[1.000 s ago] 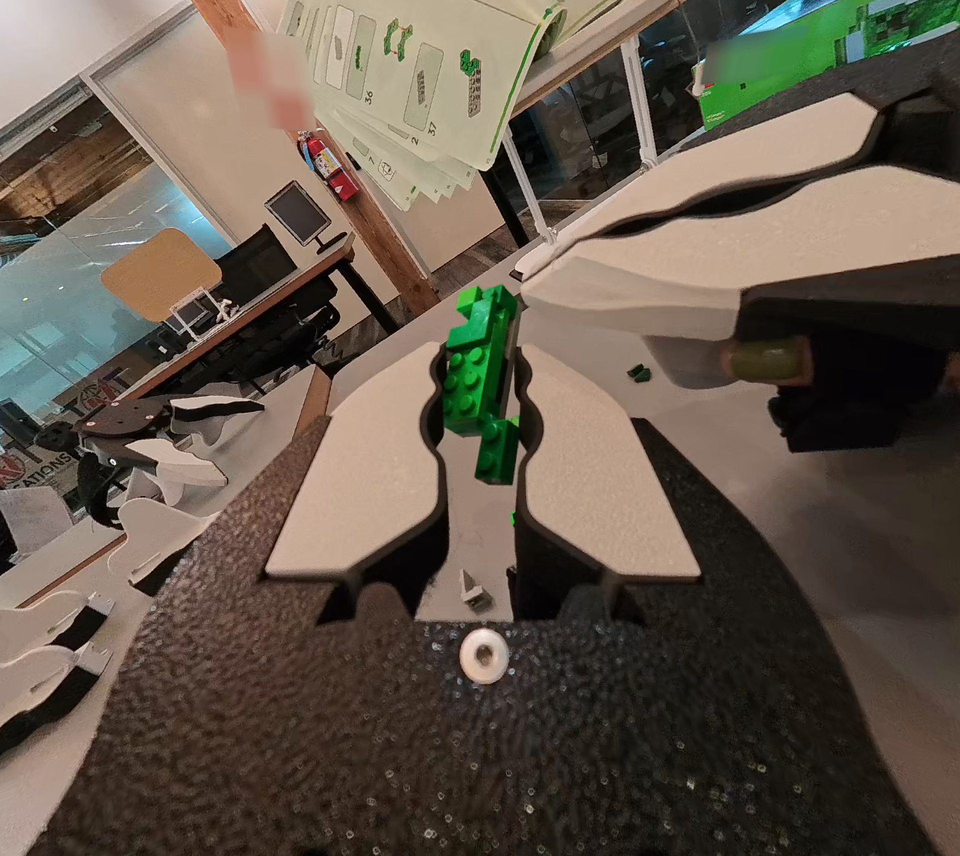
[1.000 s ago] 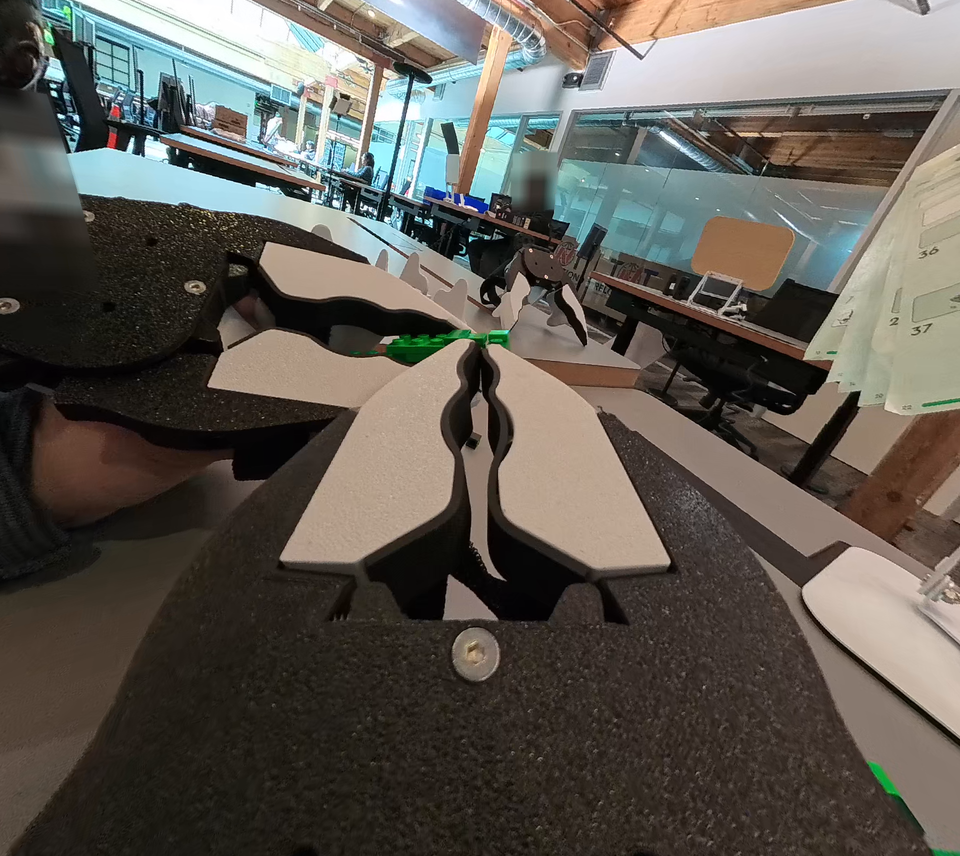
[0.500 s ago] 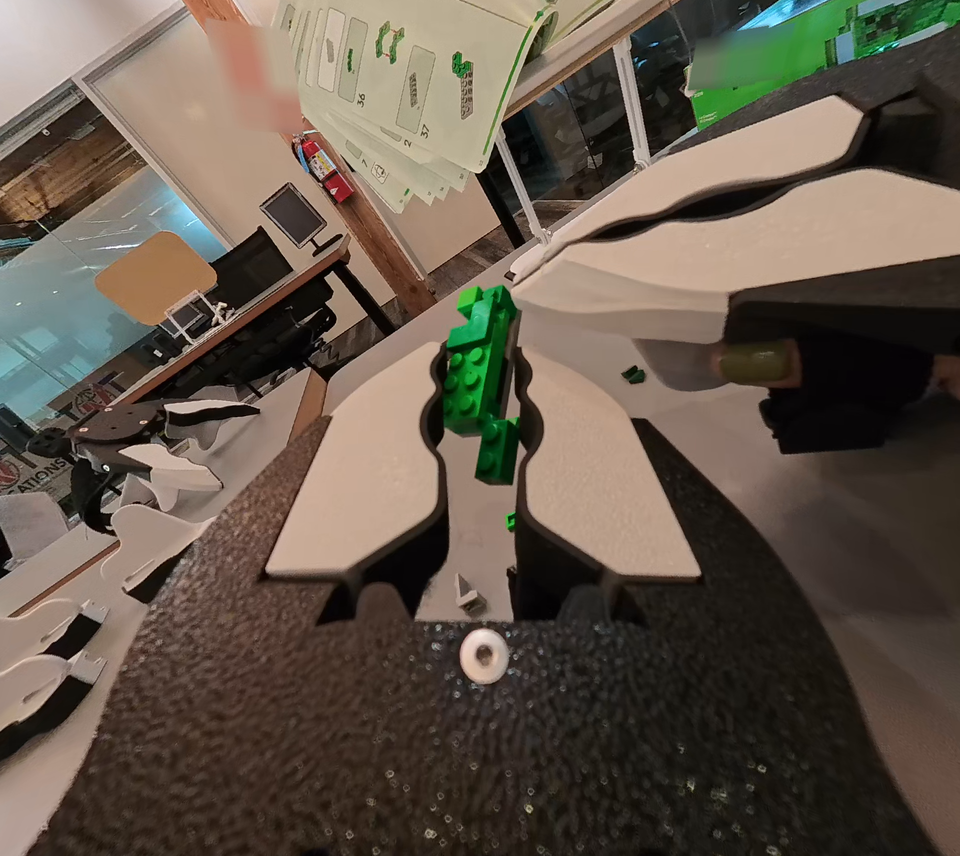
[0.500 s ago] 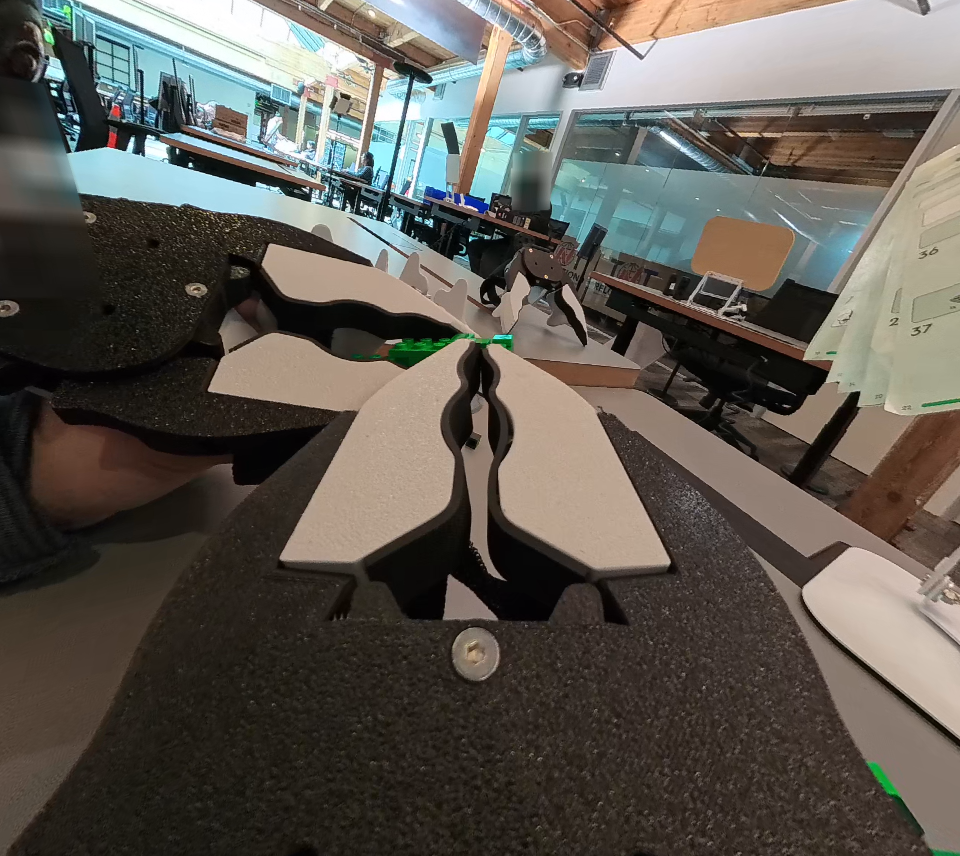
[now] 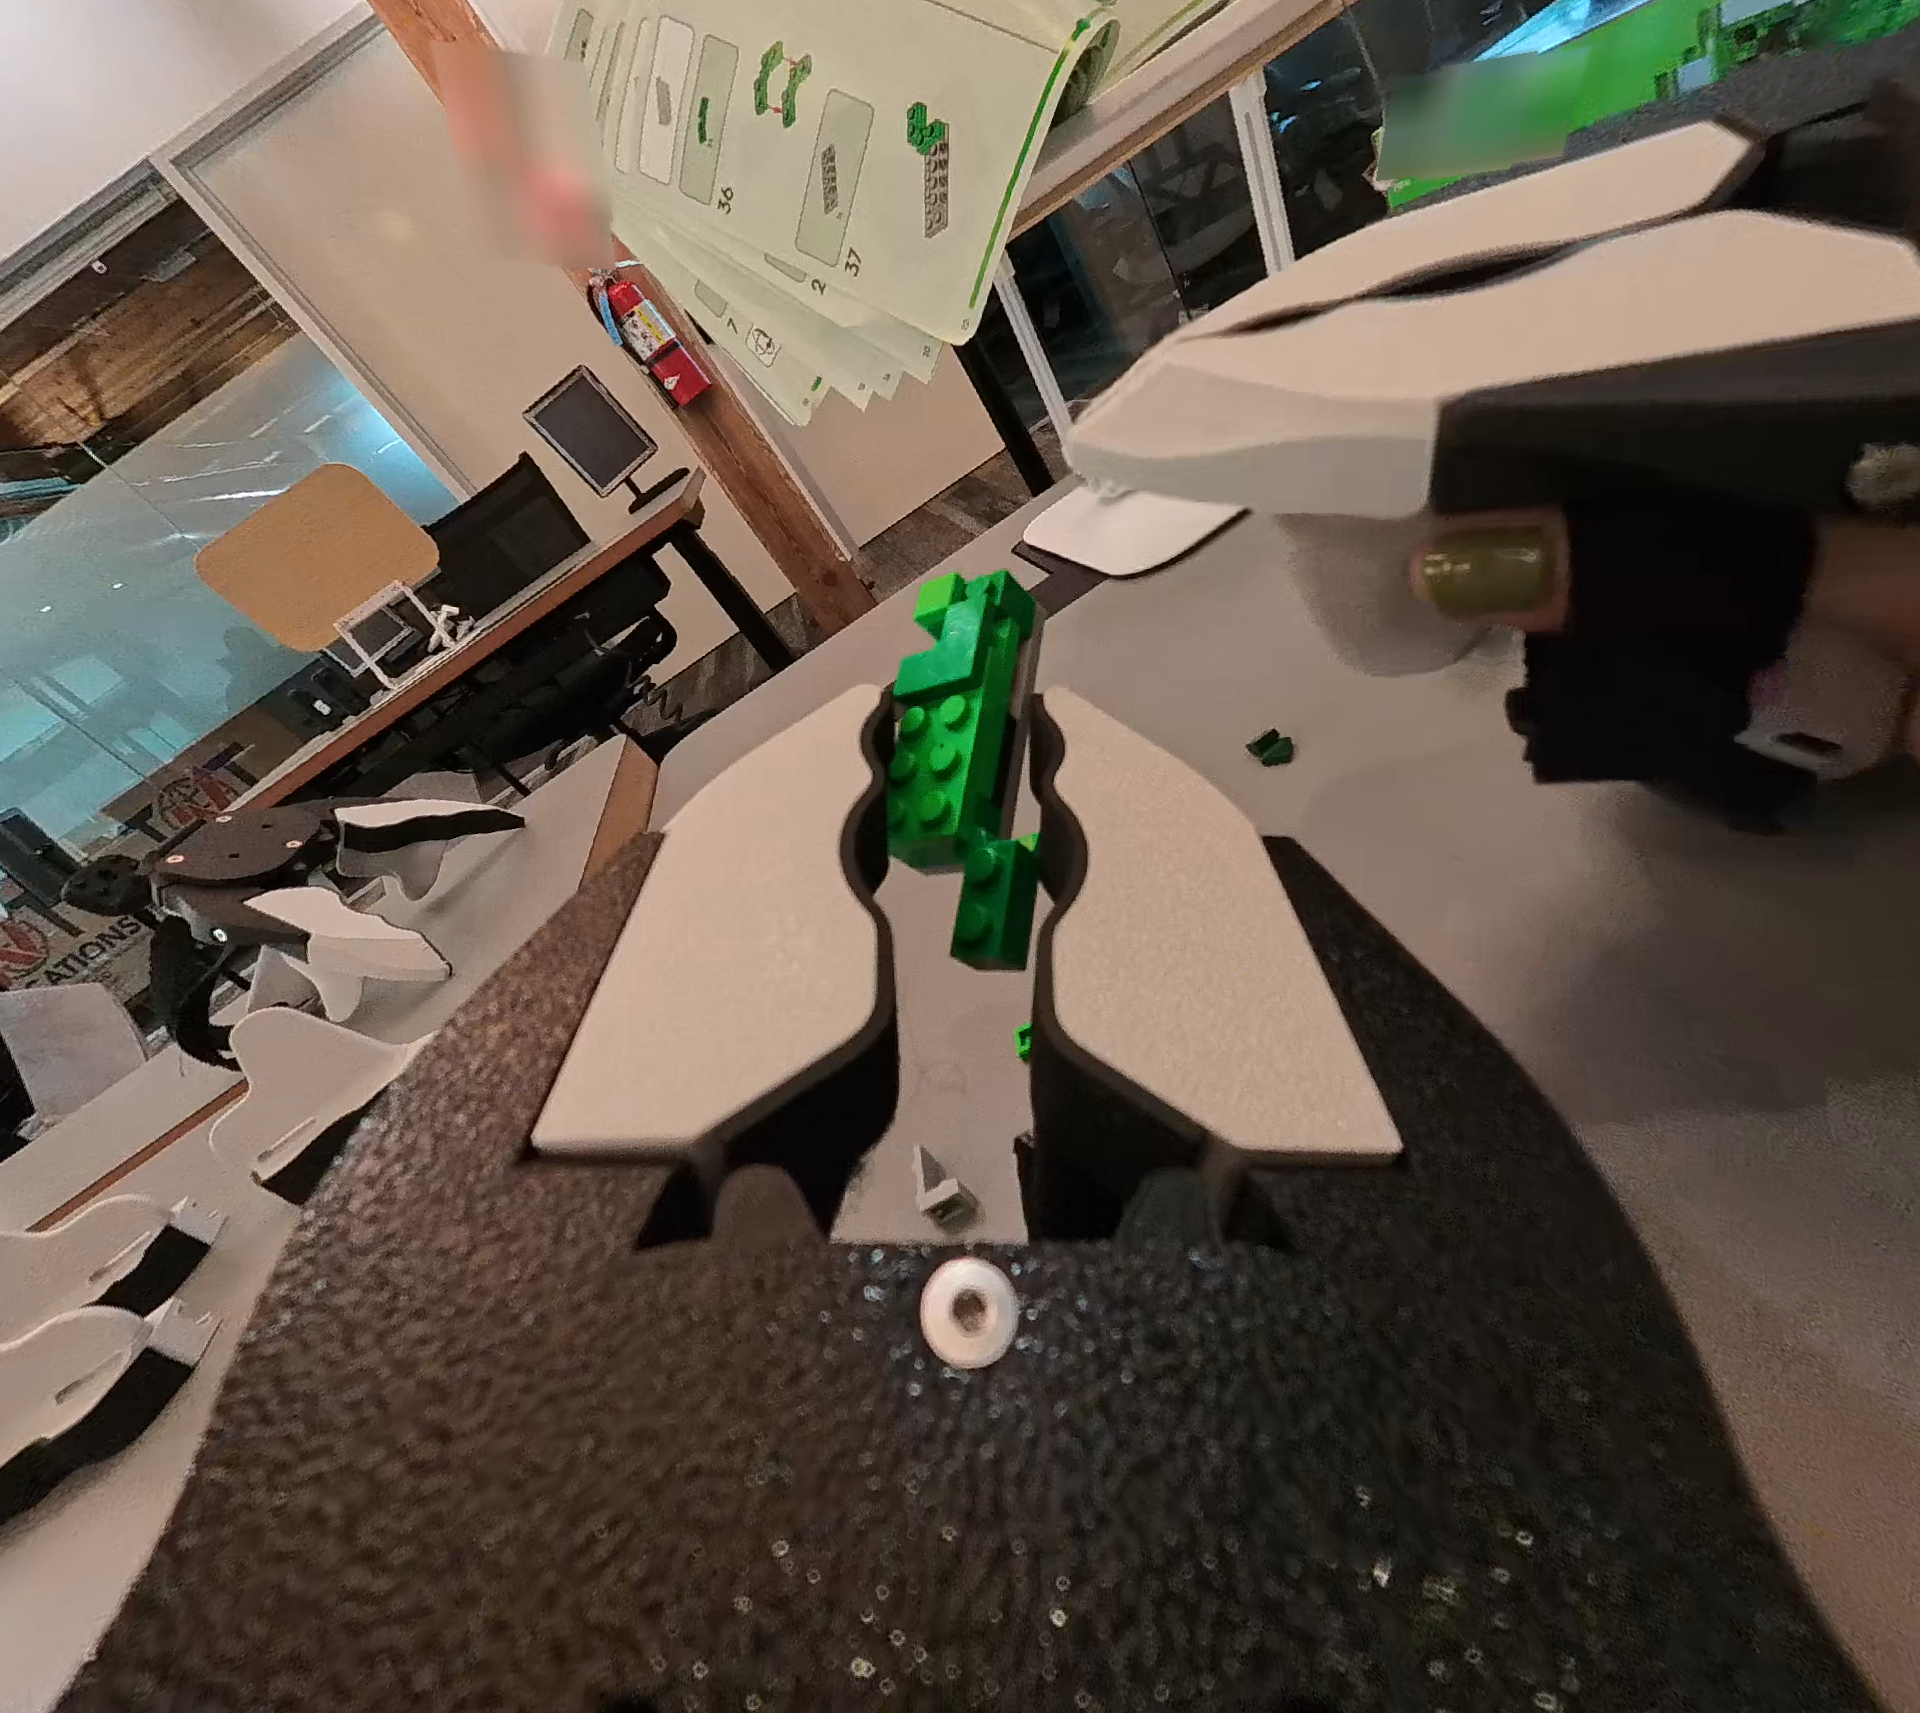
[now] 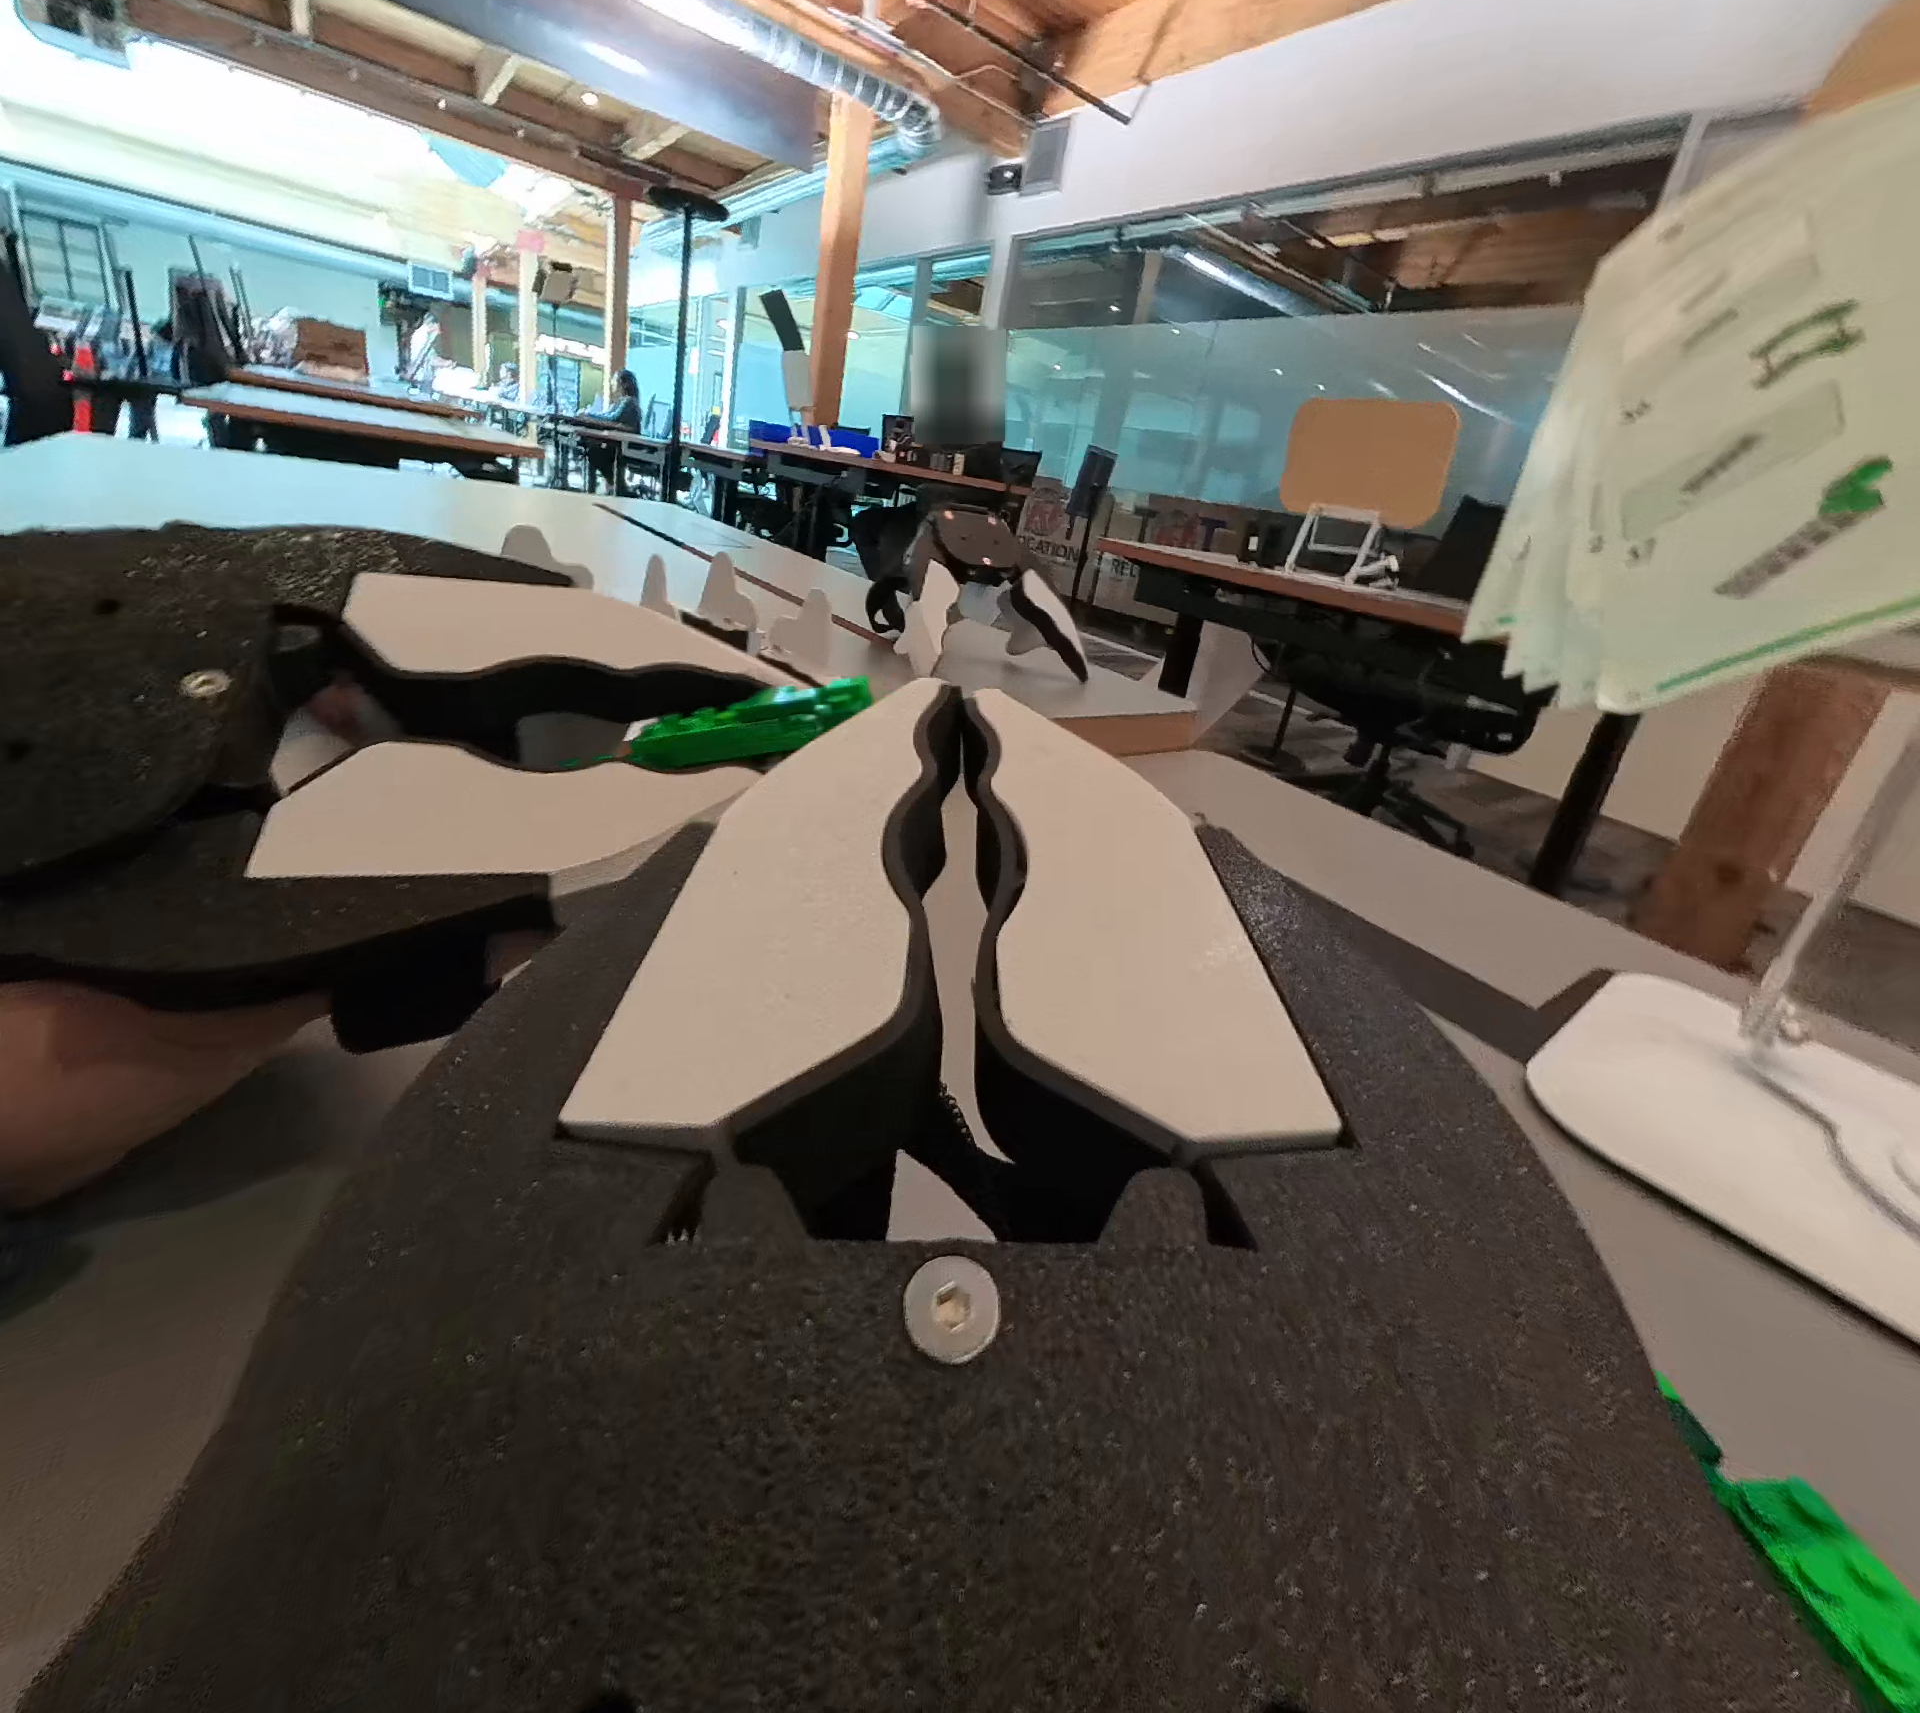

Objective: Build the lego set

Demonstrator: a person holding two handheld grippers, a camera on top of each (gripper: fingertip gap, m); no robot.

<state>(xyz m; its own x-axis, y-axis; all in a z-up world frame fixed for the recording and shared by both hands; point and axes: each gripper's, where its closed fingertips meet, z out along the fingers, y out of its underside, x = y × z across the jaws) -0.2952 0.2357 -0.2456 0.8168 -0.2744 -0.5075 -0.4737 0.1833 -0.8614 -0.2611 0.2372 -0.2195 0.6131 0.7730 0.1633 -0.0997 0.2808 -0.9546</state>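
My left gripper (image 5: 956,713) is shut on a green lego assembly (image 5: 961,759), several stacked bricks that stick up past the fingertips. It also shows at the left of the right wrist view (image 6: 764,728), with the assembly (image 6: 758,716) lying flat between its fingers. My right gripper (image 6: 958,699) is shut, with nothing visible between its fingers. In the left wrist view the right gripper (image 5: 1091,442) hangs up and to the right of the assembly, apart from it. A hand holds it from below.
An instruction booklet (image 5: 883,53) hangs on a stand whose white base (image 6: 1714,1144) sits on the grey table. A small loose green piece (image 5: 1268,747) lies on the table. More green bricks (image 6: 1818,1559) lie at bottom right. A green box (image 5: 1662,53) is behind. Spare grippers (image 5: 260,884) lie at the left. My right fingertips sit around 5 cm from my left ones.
The right gripper's tip was at the top of the green assembly; it has now drawn away up and to the right. The left gripper still holds the assembly.
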